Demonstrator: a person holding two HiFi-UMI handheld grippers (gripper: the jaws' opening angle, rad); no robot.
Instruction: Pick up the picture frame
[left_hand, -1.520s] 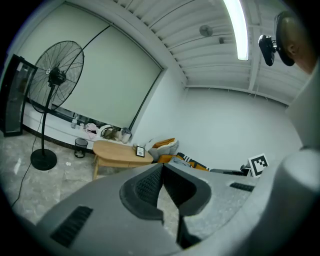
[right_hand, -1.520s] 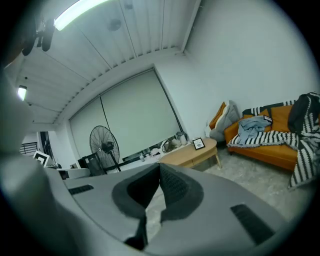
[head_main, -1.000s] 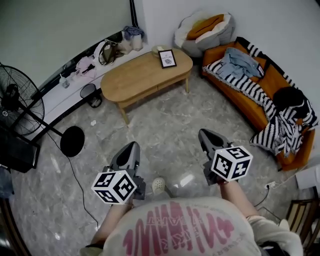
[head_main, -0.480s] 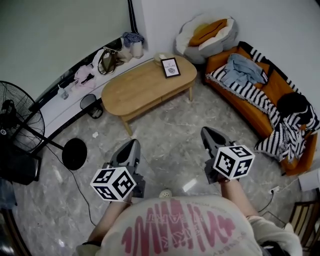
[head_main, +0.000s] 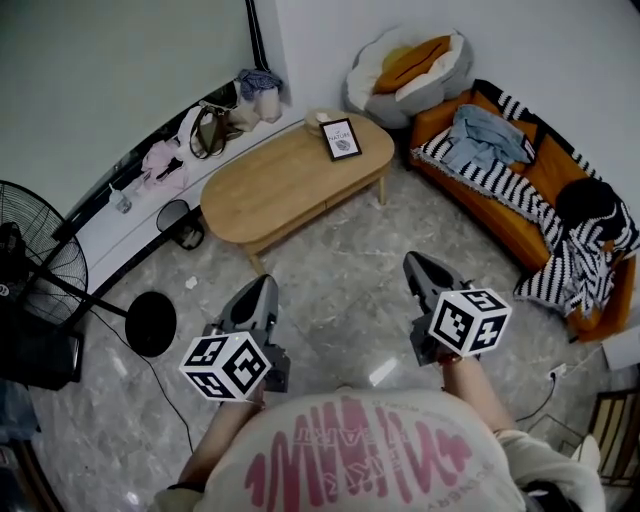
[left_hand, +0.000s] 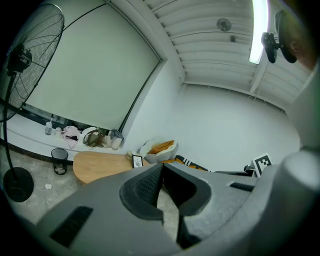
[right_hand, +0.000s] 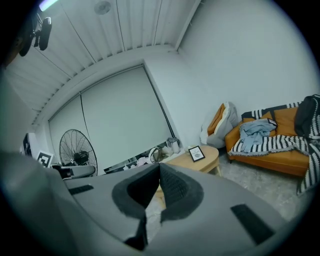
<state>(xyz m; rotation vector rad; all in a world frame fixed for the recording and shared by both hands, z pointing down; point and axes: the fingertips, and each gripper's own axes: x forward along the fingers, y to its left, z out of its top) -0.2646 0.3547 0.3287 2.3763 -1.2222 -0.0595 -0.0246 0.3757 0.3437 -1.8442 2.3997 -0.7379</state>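
Note:
A small black picture frame (head_main: 341, 139) stands upright at the far right end of an oval wooden coffee table (head_main: 270, 185). It also shows as the picture frame (left_hand: 137, 161) in the left gripper view and the picture frame (right_hand: 196, 153) in the right gripper view. My left gripper (head_main: 262, 292) and right gripper (head_main: 418, 270) are held side by side over the marble floor, well short of the table. Both point toward it, shut, with nothing between the jaws.
An orange sofa (head_main: 520, 190) with striped throws and clothes lines the right. A beanbag (head_main: 405, 65) fills the far corner. A standing fan (head_main: 40, 275) and its round base are at the left, a small bin (head_main: 178, 190) beside the table, bags on a low ledge.
The view has advanced toward the table, which now sits slightly lower and nearer in the head view. Both grippers kept their pose and stayed shut.

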